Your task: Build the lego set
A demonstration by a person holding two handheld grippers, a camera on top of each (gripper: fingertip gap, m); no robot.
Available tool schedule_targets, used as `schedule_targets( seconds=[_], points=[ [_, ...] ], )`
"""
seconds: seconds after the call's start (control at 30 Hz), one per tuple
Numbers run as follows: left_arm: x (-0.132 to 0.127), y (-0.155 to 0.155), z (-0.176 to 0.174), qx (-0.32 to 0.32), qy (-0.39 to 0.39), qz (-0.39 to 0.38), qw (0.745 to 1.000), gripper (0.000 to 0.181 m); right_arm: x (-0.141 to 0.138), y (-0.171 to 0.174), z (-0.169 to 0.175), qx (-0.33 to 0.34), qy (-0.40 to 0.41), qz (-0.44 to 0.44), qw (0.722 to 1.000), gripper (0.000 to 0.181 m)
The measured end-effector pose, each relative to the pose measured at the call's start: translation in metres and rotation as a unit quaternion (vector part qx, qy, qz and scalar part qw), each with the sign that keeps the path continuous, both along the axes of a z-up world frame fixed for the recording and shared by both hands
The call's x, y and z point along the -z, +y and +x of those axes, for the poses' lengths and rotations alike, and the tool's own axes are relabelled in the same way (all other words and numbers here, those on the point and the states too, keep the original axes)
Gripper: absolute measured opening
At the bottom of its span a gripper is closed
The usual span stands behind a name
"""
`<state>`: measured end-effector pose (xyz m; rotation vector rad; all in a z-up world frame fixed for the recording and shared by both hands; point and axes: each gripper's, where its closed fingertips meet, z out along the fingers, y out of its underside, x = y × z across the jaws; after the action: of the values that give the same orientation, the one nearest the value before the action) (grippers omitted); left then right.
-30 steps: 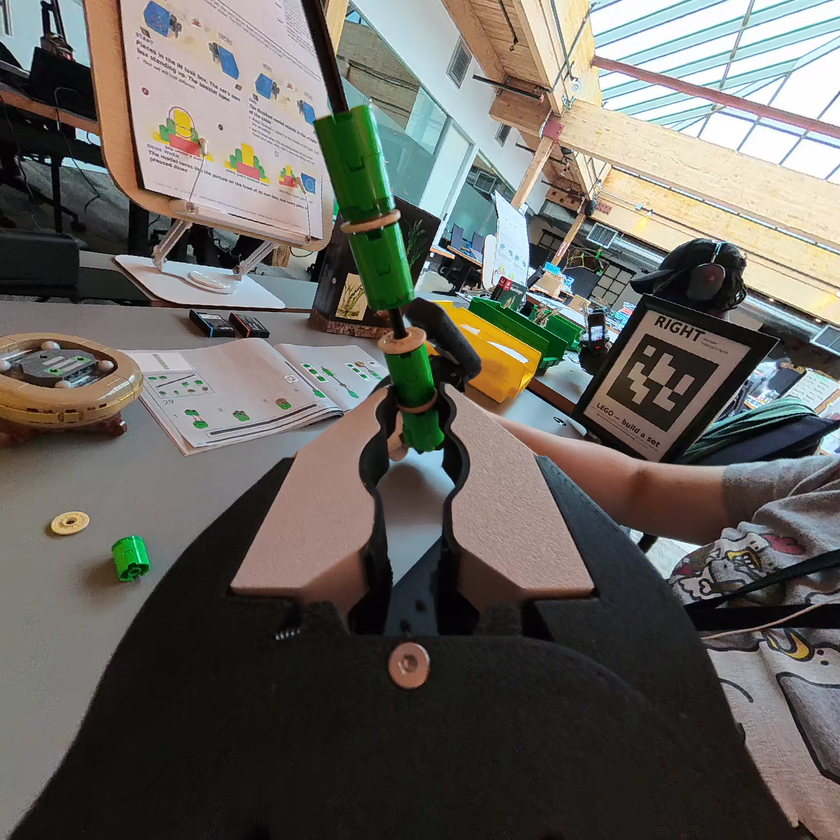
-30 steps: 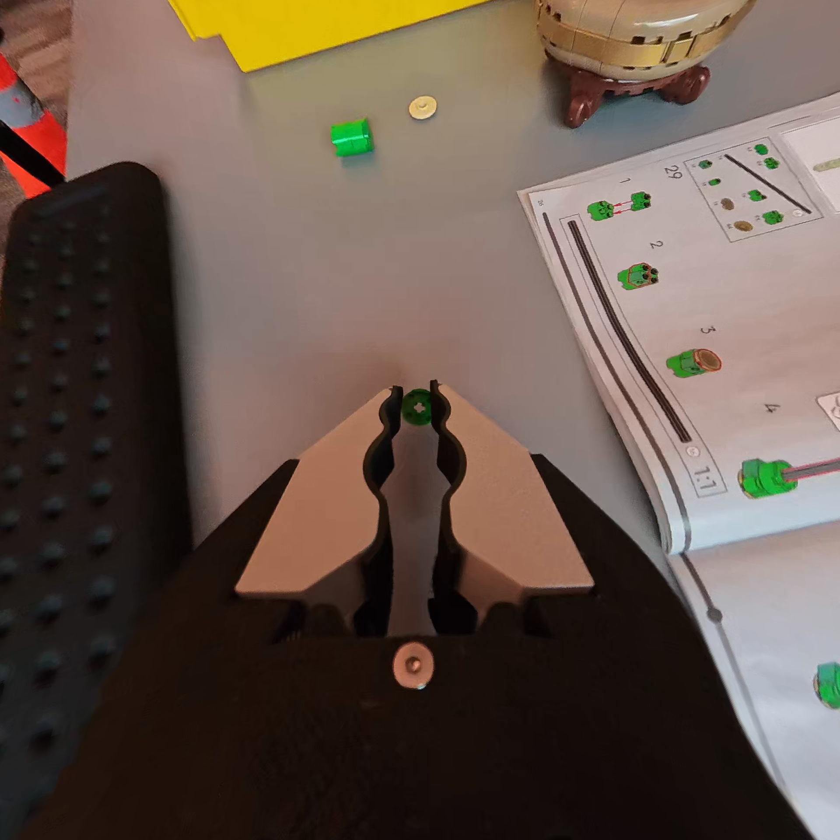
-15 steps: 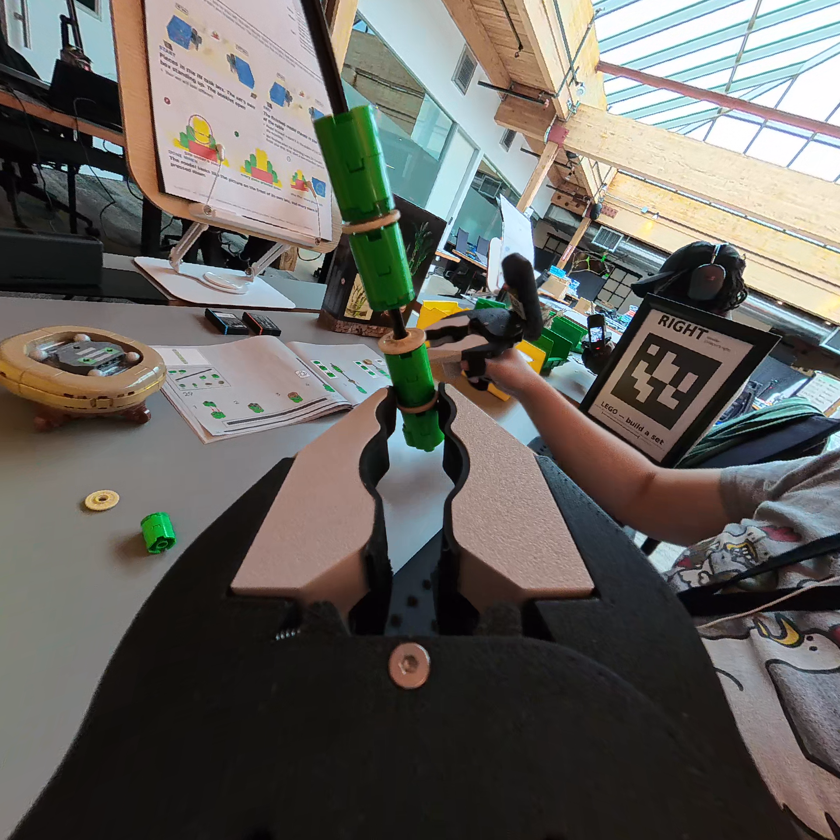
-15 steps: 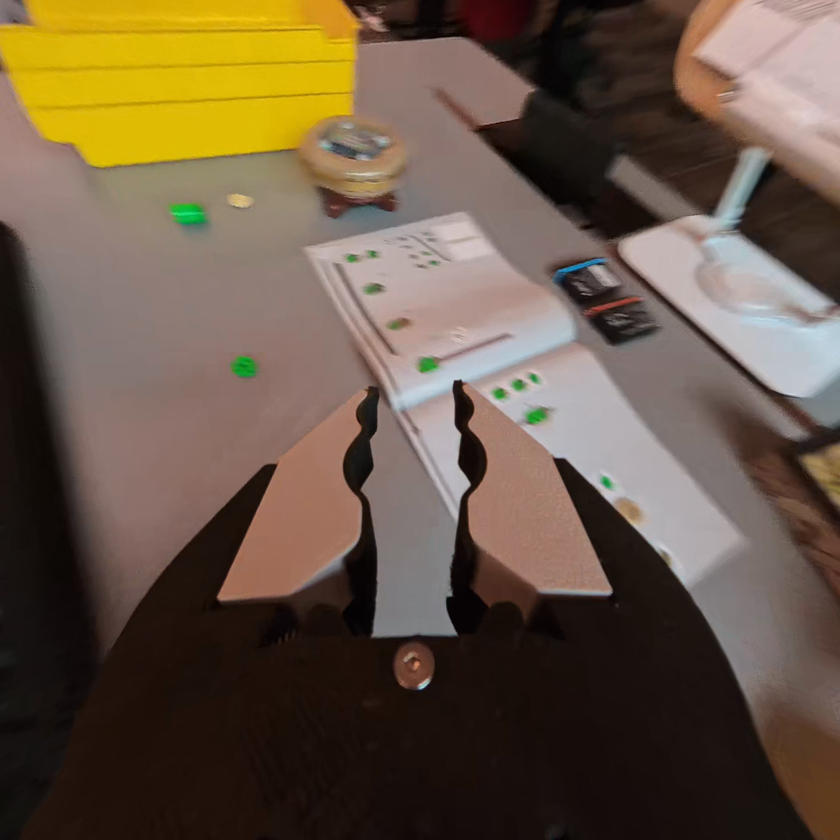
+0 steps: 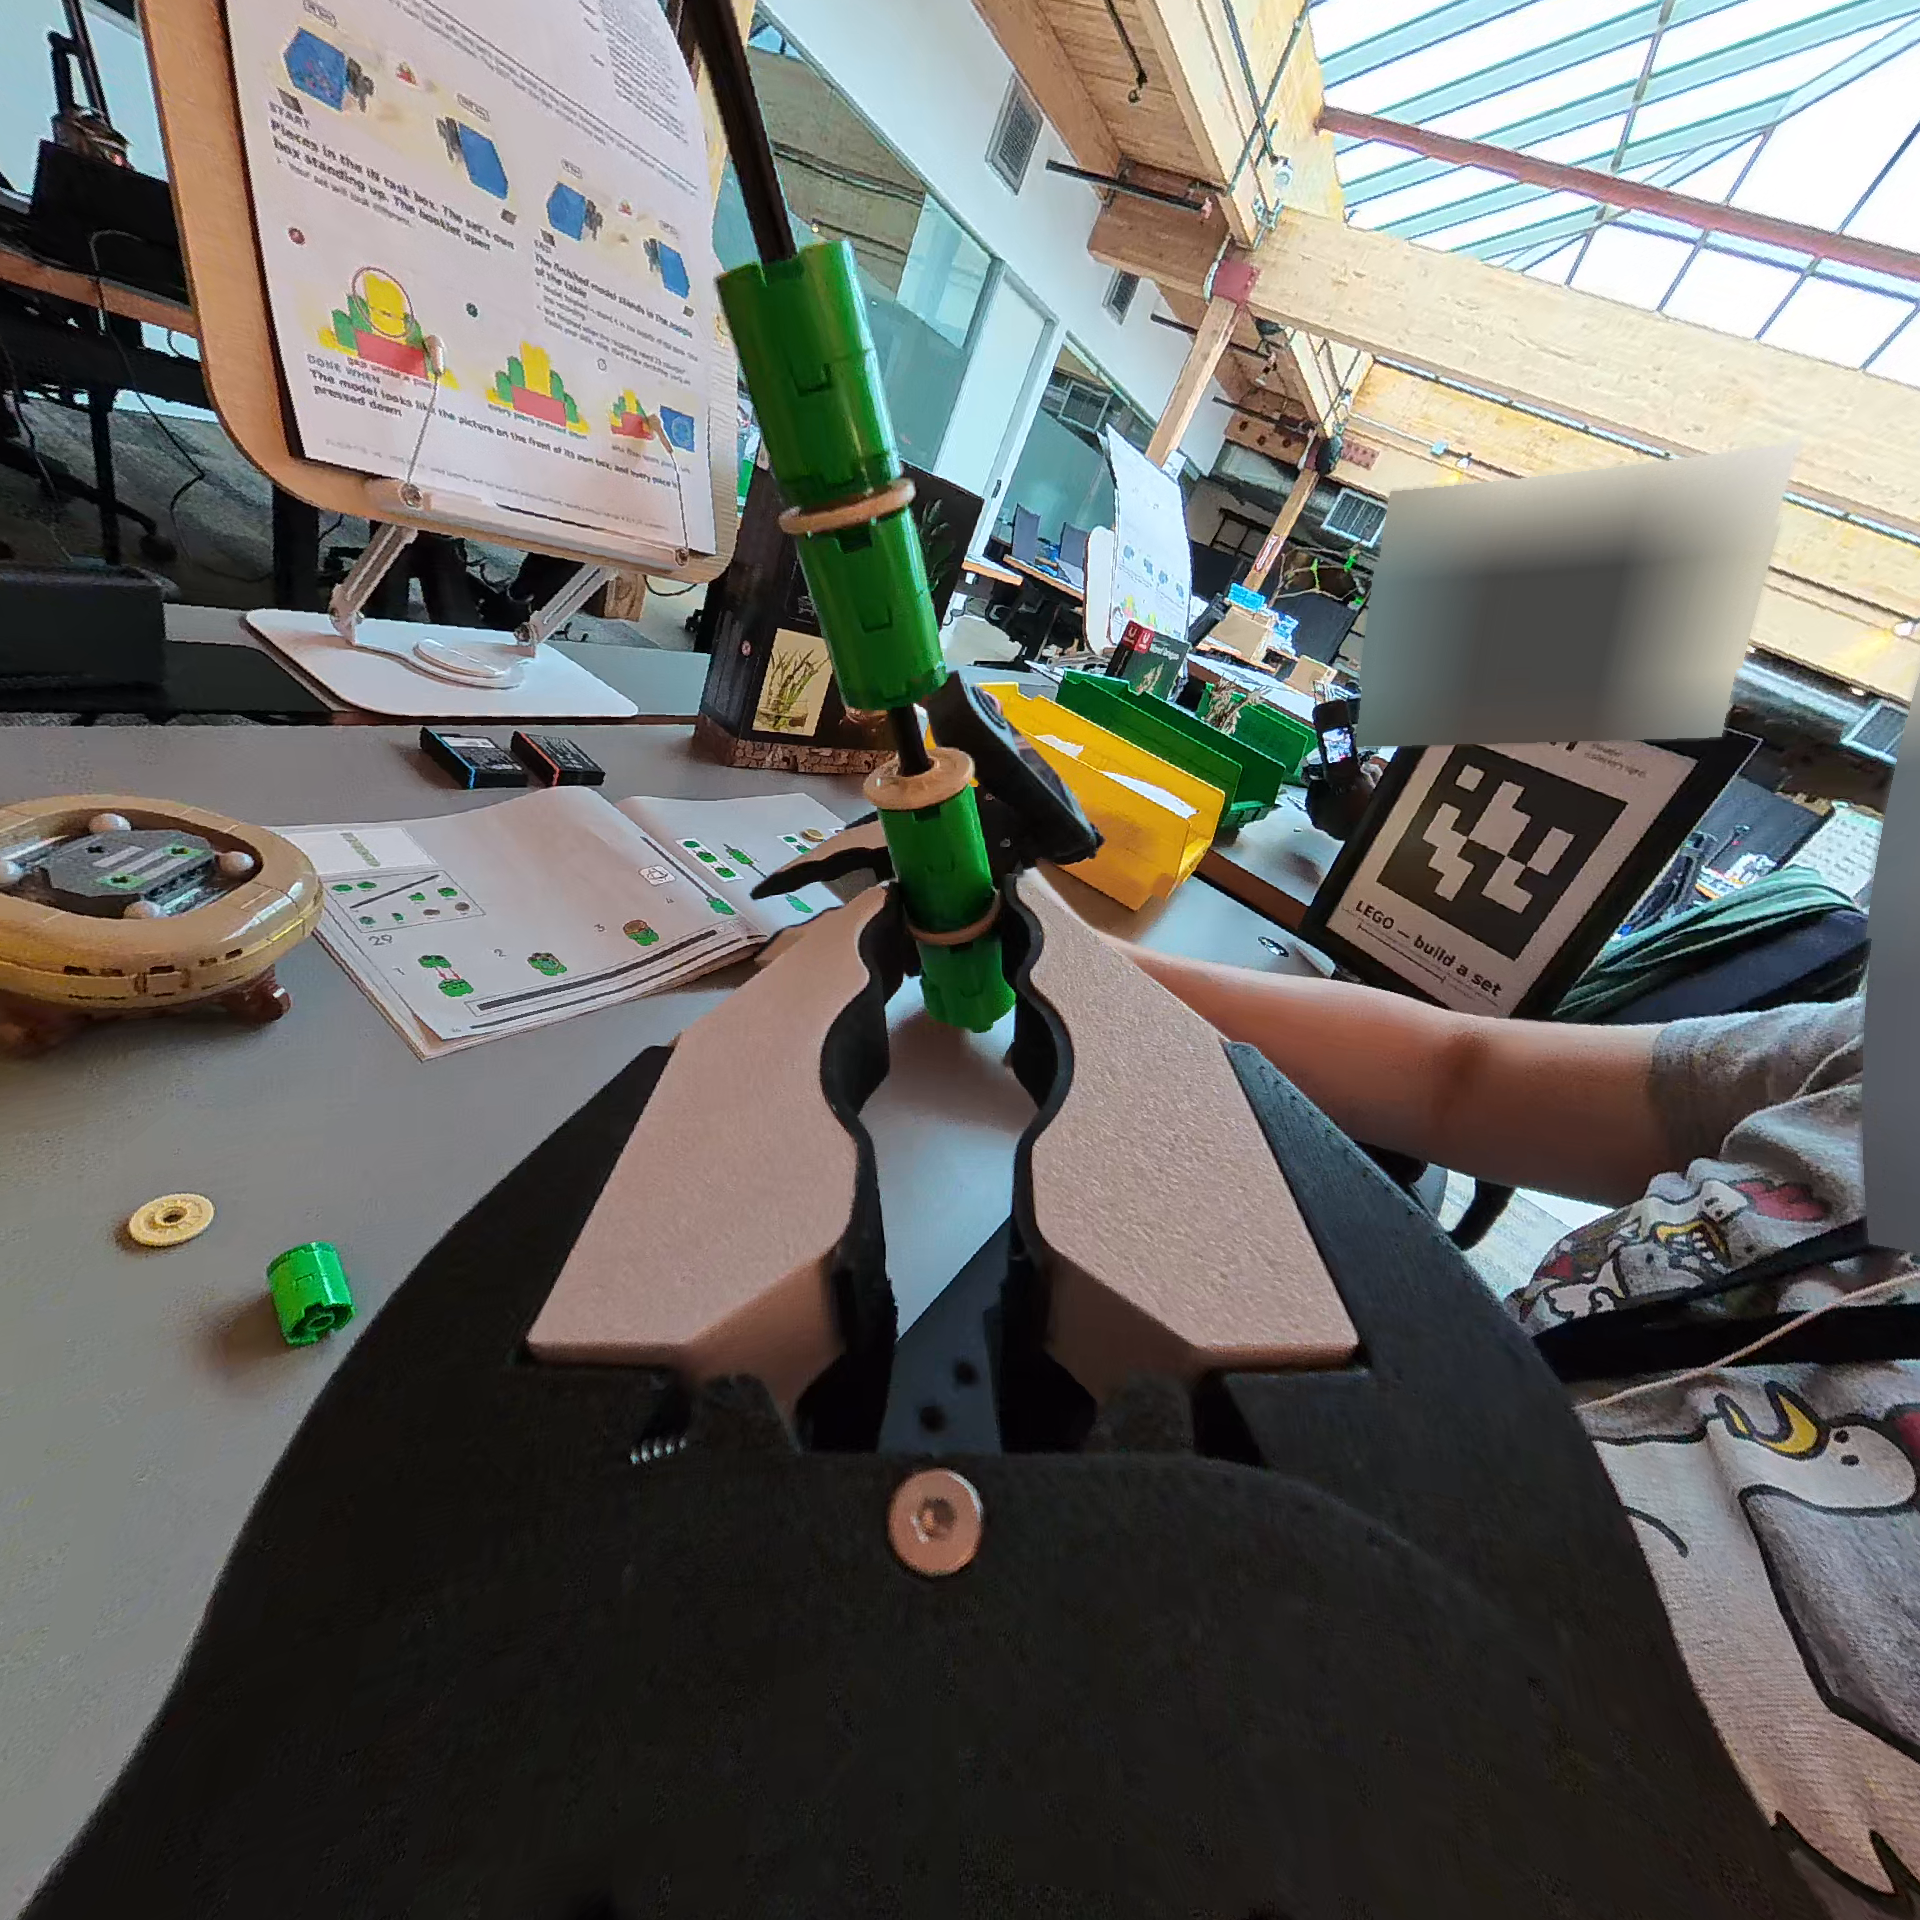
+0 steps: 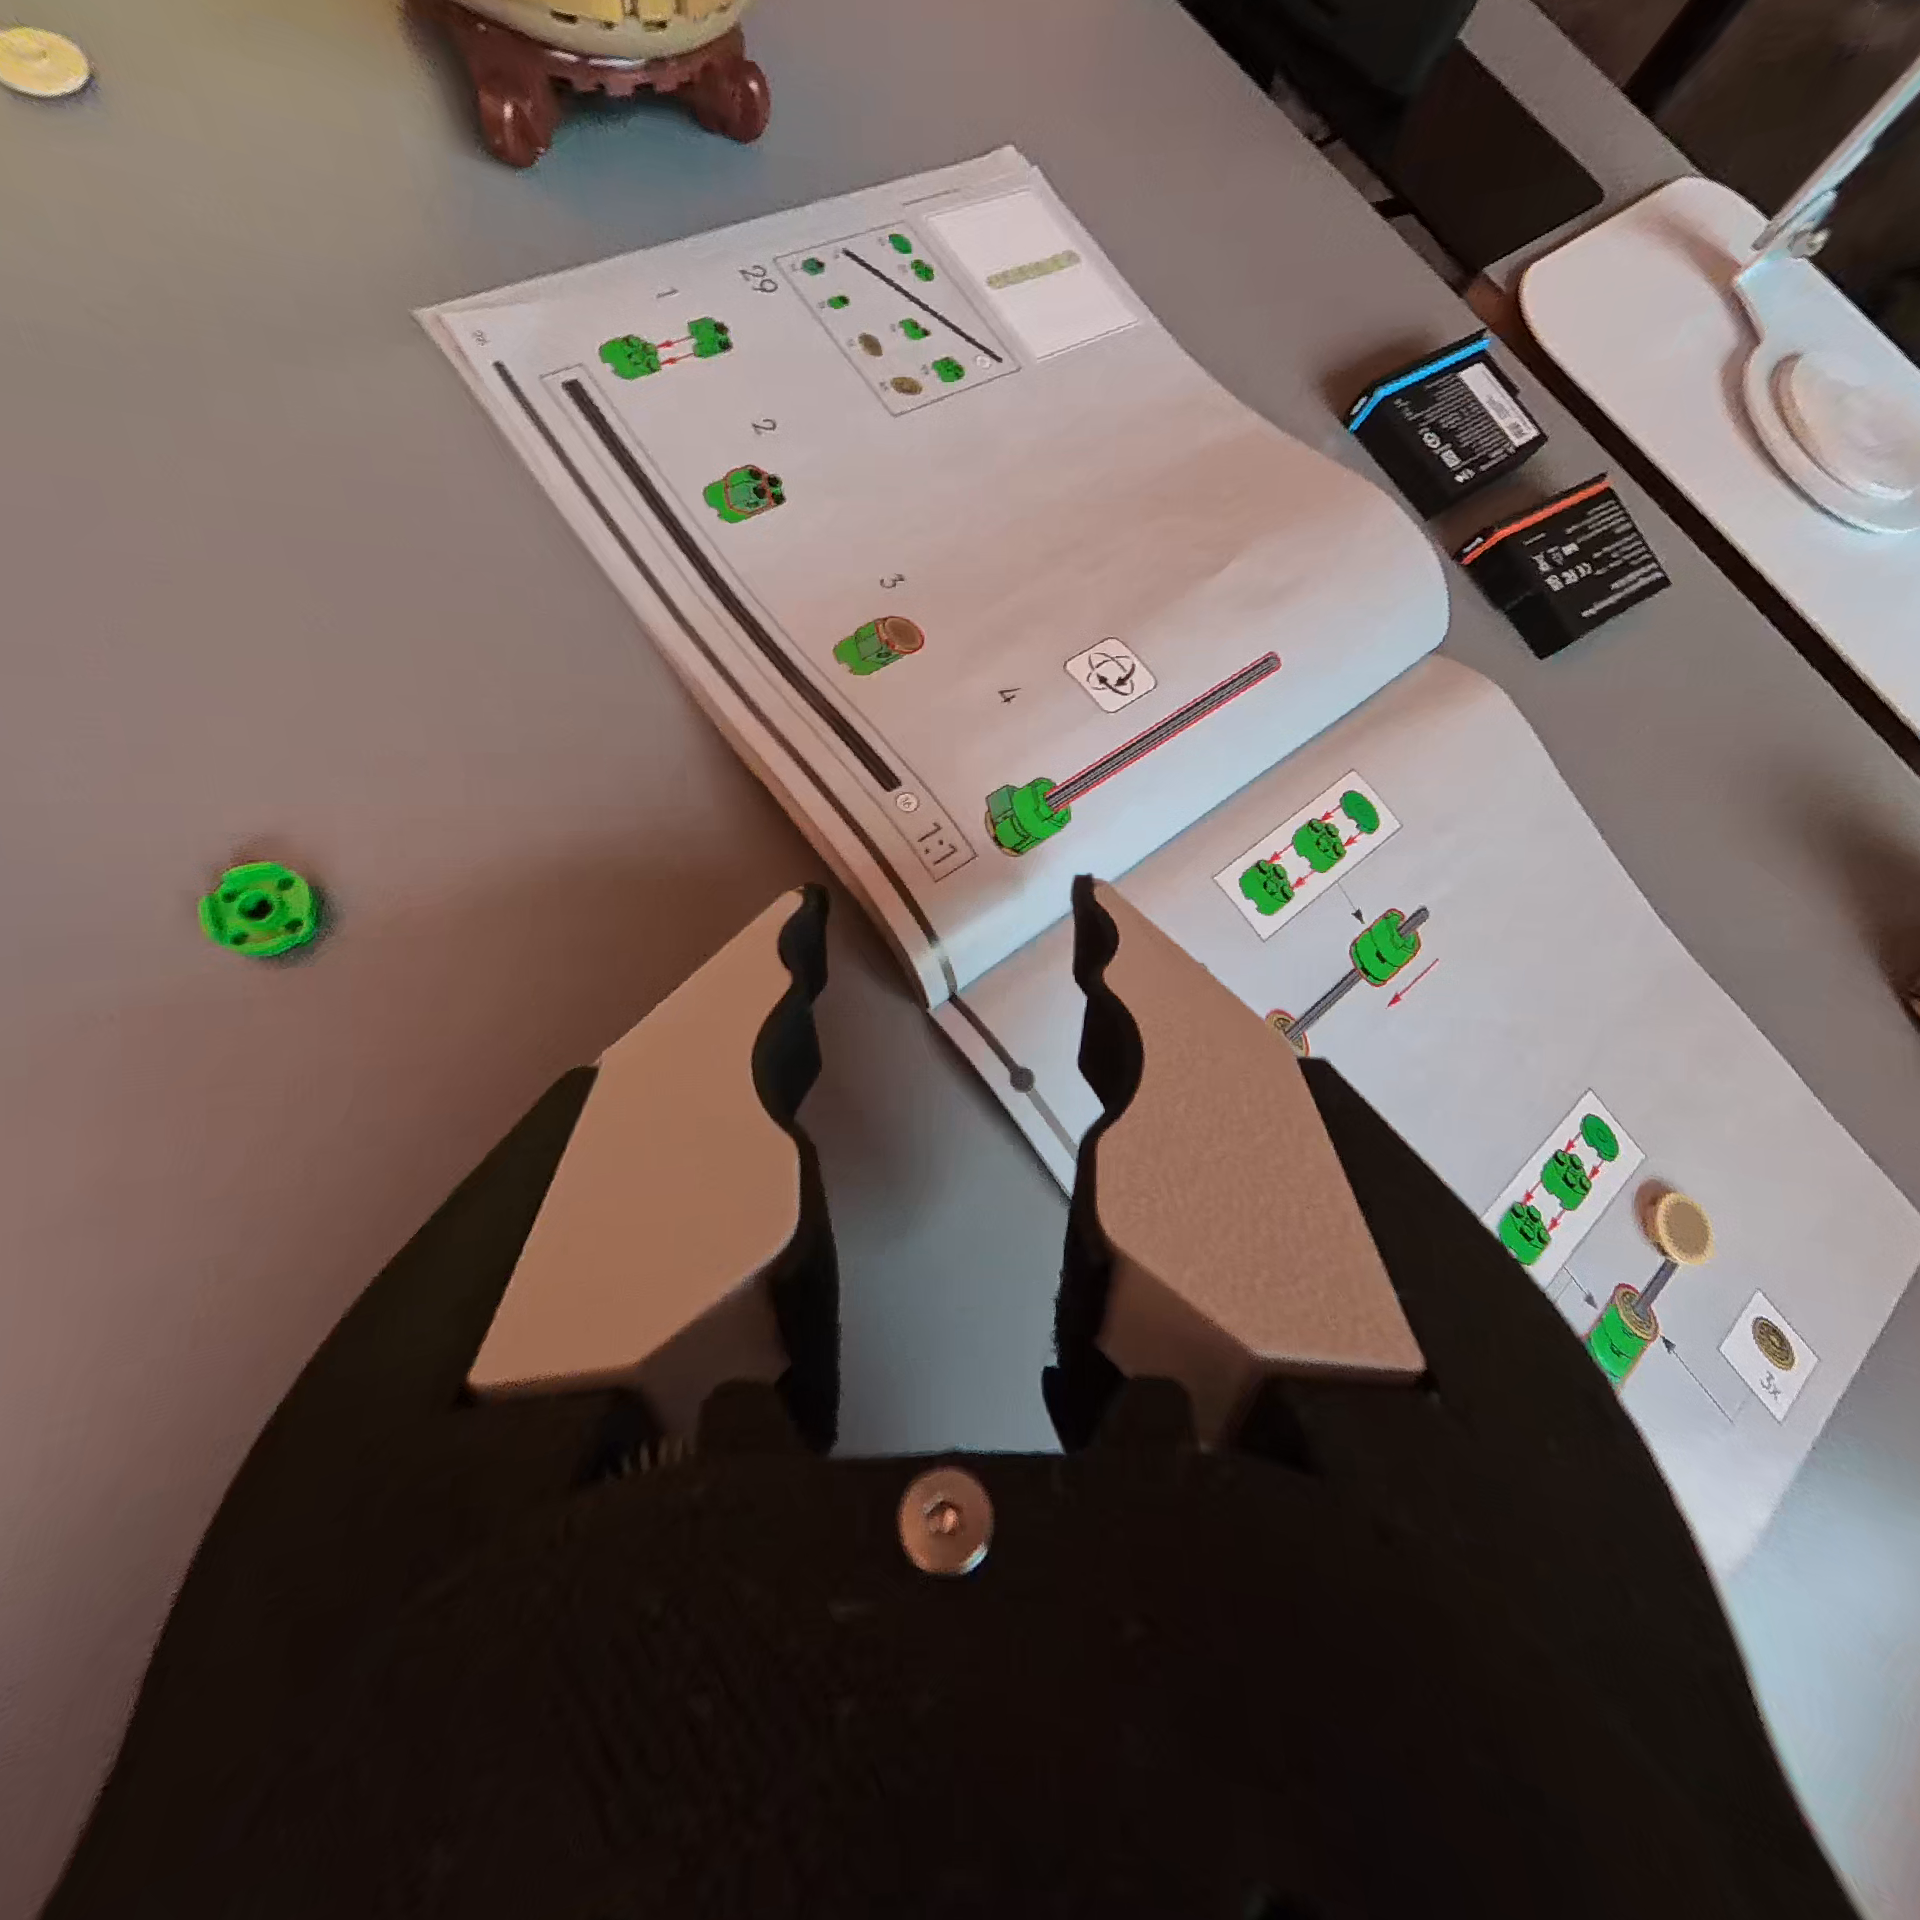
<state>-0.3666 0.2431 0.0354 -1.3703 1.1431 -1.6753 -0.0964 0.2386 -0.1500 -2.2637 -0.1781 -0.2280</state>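
The left gripper (image 5: 951, 961) has its jaws closed narrowly on the bottom green segment of the stalk (image 5: 831, 457), a long stack of smooth green plastic cylinders and thin tan rings threaded on a black axle. Its long axis stands nearly upright, leaning up and to the left, with the bare axle running out of the top of the picture. A short gap of axle shows between the upper and lower green sections.

The right gripper (image 6: 943, 899) hangs over the near edge of the open instruction booklet (image 6: 1039, 540), jaws apart and holding nothing. On the grey bench (image 6: 364, 623) to its left lies a small round green plate (image 6: 260, 909), studs up, well clear of the booklet.

In the left wrist view a green round brick (image 5: 309, 1294) lies on its side near a flat tan disc (image 5: 171, 1219). Behind them sits a tan oval pot (image 5: 145, 914) on brown feet, with dark and green parts inside. Toward the far right edge stand a yellow bin (image 5: 1117, 805) and green bins (image 5: 1174, 732); their contents cannot be made out.
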Motion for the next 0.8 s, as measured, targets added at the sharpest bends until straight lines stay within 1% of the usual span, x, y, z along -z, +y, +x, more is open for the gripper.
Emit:
schedule_targets(
  seconds=[0.1, 0.2, 0.23, 0.43, 0.47, 0.53, 0.57, 0.6, 0.63, 0.73, 0.8],
  points=[
    [0.000, 0.001, -0.001, 0.001, -0.003, -0.005, 1.000, 0.015, 0.007, 0.002, 0.004, 0.017, -0.001, -0.014, 1.000, 0.038],
    [0.001, -0.001, -0.001, 0.003, -0.002, -0.006, 1.000, 0.015, 0.009, 0.001, -0.003, 0.005, 0.034, -0.016, 0.999, 0.004],
    [0.002, -0.001, -0.001, 0.003, -0.001, -0.005, 1.000, 0.015, 0.007, 0.001, -0.003, 0.003, 0.037, -0.013, 0.999, 0.000],
    [0.004, -0.003, -0.001, 0.006, 0.000, -0.009, 1.000, 0.015, -0.005, -0.001, -0.001, 0.001, 0.041, 0.004, 0.999, 0.000],
    [0.004, -0.004, -0.001, 0.006, 0.001, -0.008, 1.000, 0.015, -0.008, -0.002, 0.000, -0.003, 0.041, 0.008, 0.999, 0.000],
    [0.003, -0.004, -0.002, 0.005, 0.003, -0.007, 1.000, 0.015, -0.017, -0.002, -0.005, -0.036, 0.042, 0.029, 0.998, 0.000],
    [0.003, -0.005, -0.003, 0.005, 0.002, -0.006, 1.000, 0.015, -0.019, -0.003, -0.003, -0.043, 0.035, 0.036, 0.998, 0.005],
    [0.002, -0.005, -0.004, 0.004, 0.003, -0.004, 1.000, 0.015, -0.019, -0.003, 0.000, -0.046, 0.027, 0.039, 0.998, 0.023],
    [0.002, -0.006, -0.005, 0.003, 0.003, -0.003, 1.000, 0.015, -0.016, -0.004, 0.005, -0.039, 0.019, 0.035, 0.998, 0.031],
    [0.003, -0.006, -0.006, 0.001, 0.003, -0.004, 1.000, 0.015, -0.005, -0.001, 0.006, -0.043, 0.026, 0.022, 0.998, 0.037],
    [0.004, -0.006, -0.007, 0.001, 0.003, -0.006, 1.000, 0.015, 0.003, 0.001, 0.012, -0.037, 0.003, 0.005, 0.999, 0.039]
  ],
)
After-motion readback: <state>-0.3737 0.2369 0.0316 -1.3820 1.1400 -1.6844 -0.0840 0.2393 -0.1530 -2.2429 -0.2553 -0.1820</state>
